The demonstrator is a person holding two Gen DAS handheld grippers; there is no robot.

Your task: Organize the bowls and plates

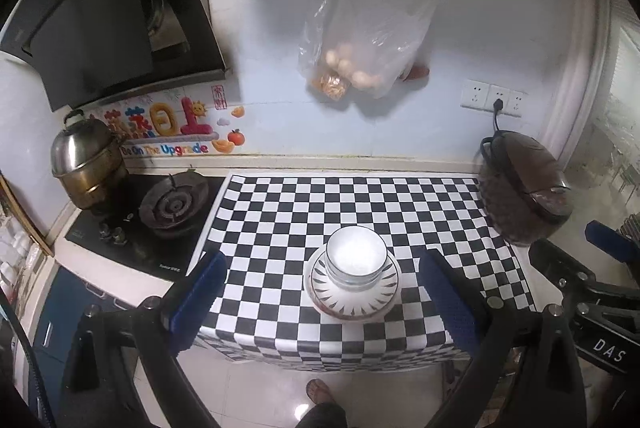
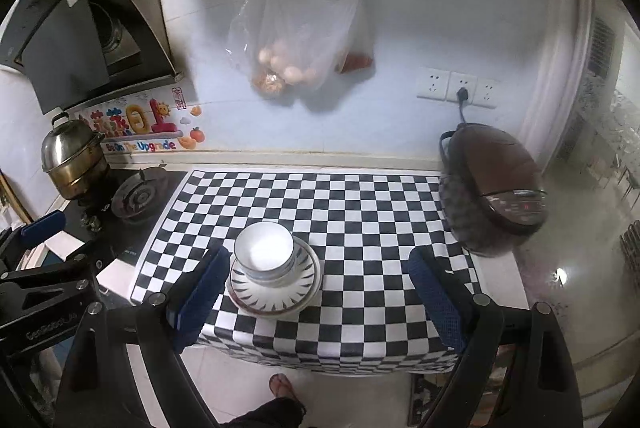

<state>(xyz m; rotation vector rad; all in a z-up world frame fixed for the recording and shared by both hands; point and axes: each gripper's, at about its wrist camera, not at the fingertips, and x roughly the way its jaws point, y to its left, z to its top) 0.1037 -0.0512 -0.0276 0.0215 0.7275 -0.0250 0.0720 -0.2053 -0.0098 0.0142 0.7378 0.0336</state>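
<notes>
Stack of bowls (image 1: 354, 258) sits nested on the patterned plates (image 1: 352, 292), low centre of the left wrist view, on the checkered surface (image 1: 360, 204) and close to its near edge. In the right wrist view the same bowls (image 2: 266, 250) and plates (image 2: 276, 286) land left of centre, just beside the left-hand blue pad.

Left gripper (image 1: 332, 302) is spread wide, fingers (image 1: 198, 298) either side of the stack, gripping nothing. Right gripper (image 2: 320, 298) equally wide open and empty, its fingers (image 2: 438, 302) framing mostly bare checks right of the plates.

Plenty of open checkerboard behind the stack, running back to the wall. The surface drops off at the lower frame edge to pale floor, where a sandalled foot (image 1: 320, 390) shows.

Rice cooker (image 2: 494, 192) crowds the right corner, its lit control panel readable only from the right wrist camera. Gas burner (image 1: 174, 204) and steel steamer pot (image 1: 86, 164) bound the left edge; a bag of eggs (image 1: 356, 56) hangs on the wall above.

Each camera catches the other gripper at its margin: lower right in the left view, lower left in the right view
</notes>
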